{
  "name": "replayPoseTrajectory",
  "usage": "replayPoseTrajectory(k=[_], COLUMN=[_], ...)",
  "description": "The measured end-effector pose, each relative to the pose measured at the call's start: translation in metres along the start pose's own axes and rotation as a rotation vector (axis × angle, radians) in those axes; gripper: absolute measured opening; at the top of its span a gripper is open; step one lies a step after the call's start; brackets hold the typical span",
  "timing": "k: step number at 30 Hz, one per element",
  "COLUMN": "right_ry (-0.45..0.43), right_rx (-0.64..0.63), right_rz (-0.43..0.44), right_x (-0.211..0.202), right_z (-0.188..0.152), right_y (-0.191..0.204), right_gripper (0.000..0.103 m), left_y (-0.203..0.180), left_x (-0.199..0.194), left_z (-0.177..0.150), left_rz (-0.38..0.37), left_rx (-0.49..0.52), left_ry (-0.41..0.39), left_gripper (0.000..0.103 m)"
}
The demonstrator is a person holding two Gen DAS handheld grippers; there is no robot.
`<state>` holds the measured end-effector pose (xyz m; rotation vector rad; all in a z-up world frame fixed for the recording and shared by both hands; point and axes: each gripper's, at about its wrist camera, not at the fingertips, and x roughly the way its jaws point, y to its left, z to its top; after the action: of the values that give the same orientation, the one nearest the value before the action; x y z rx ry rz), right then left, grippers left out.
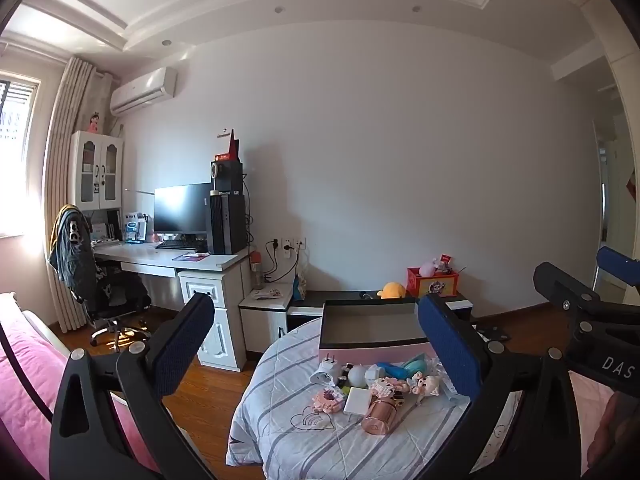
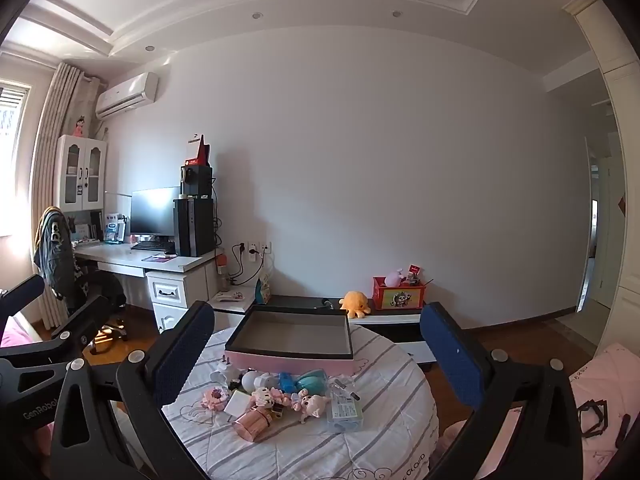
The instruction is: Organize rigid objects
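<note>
An open pink box with a dark rim and grey inside stands at the far side of a round table under a striped cloth. In front of it lies a heap of small objects: a white plug adapter, a rose-gold cylinder, a white card, a pig figure, a pink flower toy and a clear packet. My left gripper and right gripper hover before the table, both open and empty.
A desk with a monitor, computer tower and a chair stands at the back left. A low cabinet along the wall carries an orange plush and a red box. A pink bed is at the left.
</note>
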<state>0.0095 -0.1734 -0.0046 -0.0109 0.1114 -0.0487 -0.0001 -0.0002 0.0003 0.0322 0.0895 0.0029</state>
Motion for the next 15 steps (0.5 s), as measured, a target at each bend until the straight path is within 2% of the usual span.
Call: replayPoseTrajectory(k=[15], right_ry=[0.001], right_rx=[-0.017], right_rz=[0.006], right_x=[0.002], right_z=[-0.002], right_y=[0.002], right_gripper=[0.103], left_y=[-0.007], left_x=[0.016], left_z=[-0.011], left_rz=[-0.008], left_rx=[-0.016], left_ry=[0.025], left_gripper=[0.103])
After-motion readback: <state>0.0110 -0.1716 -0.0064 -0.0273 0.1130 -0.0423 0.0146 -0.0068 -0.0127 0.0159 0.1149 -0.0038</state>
